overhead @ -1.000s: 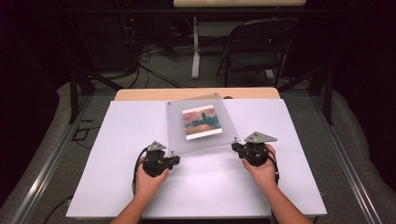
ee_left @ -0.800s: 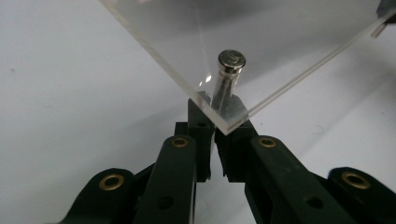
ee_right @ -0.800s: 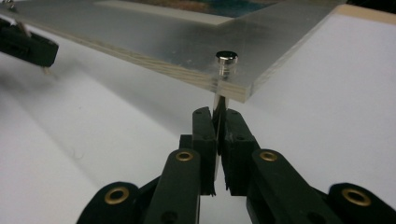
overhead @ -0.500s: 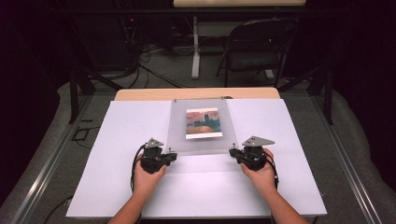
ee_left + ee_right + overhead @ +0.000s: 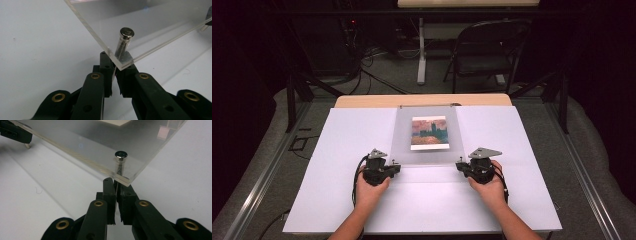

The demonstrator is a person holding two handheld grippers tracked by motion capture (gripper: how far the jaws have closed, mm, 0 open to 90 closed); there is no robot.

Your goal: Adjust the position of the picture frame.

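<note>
A clear acrylic frame (image 5: 404, 145) with a small landscape picture (image 5: 428, 132) in it lies square at the middle of the white board. My left gripper (image 5: 396, 167) is at its near left corner and my right gripper (image 5: 460, 167) at its near right corner. In the left gripper view the jaws (image 5: 117, 66) are shut on the plate's corner (image 5: 155, 27), just below a metal standoff (image 5: 126, 33). The right gripper view has the same grip (image 5: 116, 183) under the other standoff (image 5: 120, 155). The near edge of the plate is raised a little off the board.
The white board (image 5: 337, 200) covers a wooden table whose far edge (image 5: 362, 101) shows behind the frame. A folding chair (image 5: 487, 55) and cables stand on the floor beyond. Metal rails (image 5: 257, 185) run along both sides of the table.
The frame was skewed, with its right side turned away; now it sits square to the table. The right hand has come slightly nearer and the left hand has hardly moved.
</note>
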